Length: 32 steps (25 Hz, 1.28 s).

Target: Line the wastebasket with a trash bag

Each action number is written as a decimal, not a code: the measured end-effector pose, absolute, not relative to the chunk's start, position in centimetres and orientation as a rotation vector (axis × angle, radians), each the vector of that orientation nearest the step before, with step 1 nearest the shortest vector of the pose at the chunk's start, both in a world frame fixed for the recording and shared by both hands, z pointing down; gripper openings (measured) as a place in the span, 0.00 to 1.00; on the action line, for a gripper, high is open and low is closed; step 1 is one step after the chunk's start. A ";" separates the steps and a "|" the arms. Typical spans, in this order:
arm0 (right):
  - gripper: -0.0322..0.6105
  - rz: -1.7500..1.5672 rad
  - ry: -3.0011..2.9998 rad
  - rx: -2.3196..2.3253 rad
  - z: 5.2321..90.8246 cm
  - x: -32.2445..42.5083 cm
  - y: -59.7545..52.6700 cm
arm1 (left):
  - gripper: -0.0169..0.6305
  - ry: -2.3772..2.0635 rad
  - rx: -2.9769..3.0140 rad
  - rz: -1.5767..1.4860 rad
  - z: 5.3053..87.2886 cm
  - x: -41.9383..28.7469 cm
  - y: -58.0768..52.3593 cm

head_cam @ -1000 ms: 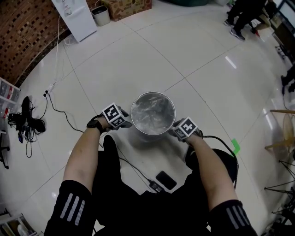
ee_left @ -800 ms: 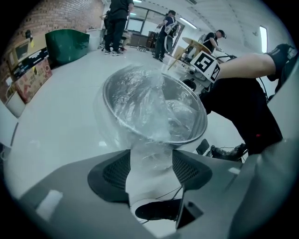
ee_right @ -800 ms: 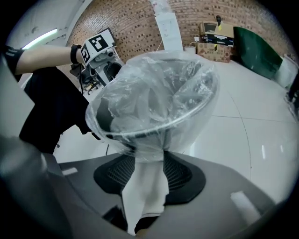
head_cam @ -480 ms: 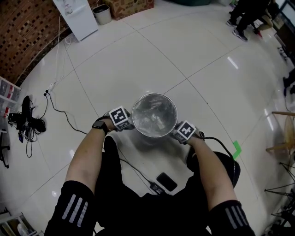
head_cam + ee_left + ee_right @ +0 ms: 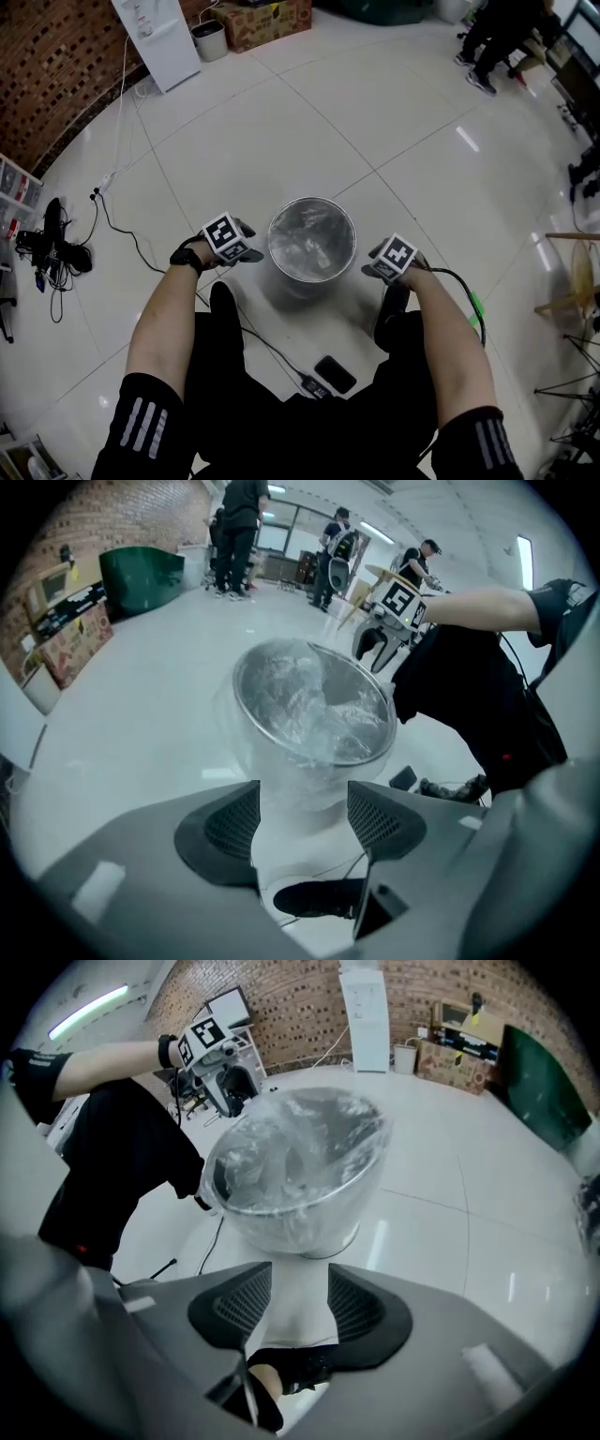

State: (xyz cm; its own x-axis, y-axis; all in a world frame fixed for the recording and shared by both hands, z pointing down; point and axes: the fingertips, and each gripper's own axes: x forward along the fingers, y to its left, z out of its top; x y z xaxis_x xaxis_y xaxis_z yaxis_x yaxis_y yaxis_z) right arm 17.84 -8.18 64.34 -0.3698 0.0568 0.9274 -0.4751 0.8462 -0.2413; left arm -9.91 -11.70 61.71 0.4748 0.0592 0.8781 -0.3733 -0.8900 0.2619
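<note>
A metal wastebasket (image 5: 311, 239) lined with a crinkled clear trash bag (image 5: 314, 705) stands on a white tile floor (image 5: 281, 122), with open floor all round its far side. The person's dark legs hide the floor nearest them. From above, both grippers' jaw tips are hard to make out. The left gripper (image 5: 249, 254) is just beside the left rim, jaws spread wide, having just been opening, pinching nothing. The right gripper (image 5: 373, 273) is near the right rim, apart from it, jaws parted and empty
</note>
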 end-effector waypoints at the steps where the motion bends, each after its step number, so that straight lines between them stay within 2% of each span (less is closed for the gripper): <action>1: 0.36 0.576 -1.889 0.361 63.5 18.1 -9.3 | 0.45 -0.326 2.330 1.340 60.9 -9.8 -12.8; 7: 0.36 0.543 -2.074 0.584 57.8 16.4 -15.8 | 0.41 -0.565 2.390 1.045 57.6 -7.8 -17.9; 8: 0.36 0.535 -2.103 0.596 57.0 15.8 -16.5 | 0.39 -0.579 2.392 1.047 57.6 -7.5 -18.5; 10: 0.36 0.512 -2.161 0.607 55.5 14.2 -17.5 | 0.25 -0.604 2.387 1.043 57.9 -6.9 -19.7; 13: 0.35 0.501 -2.229 0.637 53.4 12.4 -19.0 | 0.19 -0.639 2.375 1.009 57.7 -6.0 -21.4; 18: 0.34 0.469 -2.305 0.677 50.9 10.5 -21.0 | 0.19 -0.636 2.356 1.064 59.3 -4.8 -22.7; 24: 0.23 0.426 -2.358 0.679 48.4 8.5 -22.5 | 0.19 -0.616 2.327 1.157 61.4 -4.0 -24.2; 26: 0.22 0.406 -2.363 0.671 47.9 7.9 -23.0 | 0.18 -0.590 2.325 1.162 61.7 -3.4 -24.4; 30: 0.22 0.342 -2.350 0.648 47.3 7.2 -23.8 | 0.07 -0.521 2.336 1.125 61.3 -2.4 -24.7; 32: 0.22 0.332 -2.350 0.644 47.3 7.0 -24.0 | 0.07 -0.490 2.345 1.108 60.9 -2.2 -24.8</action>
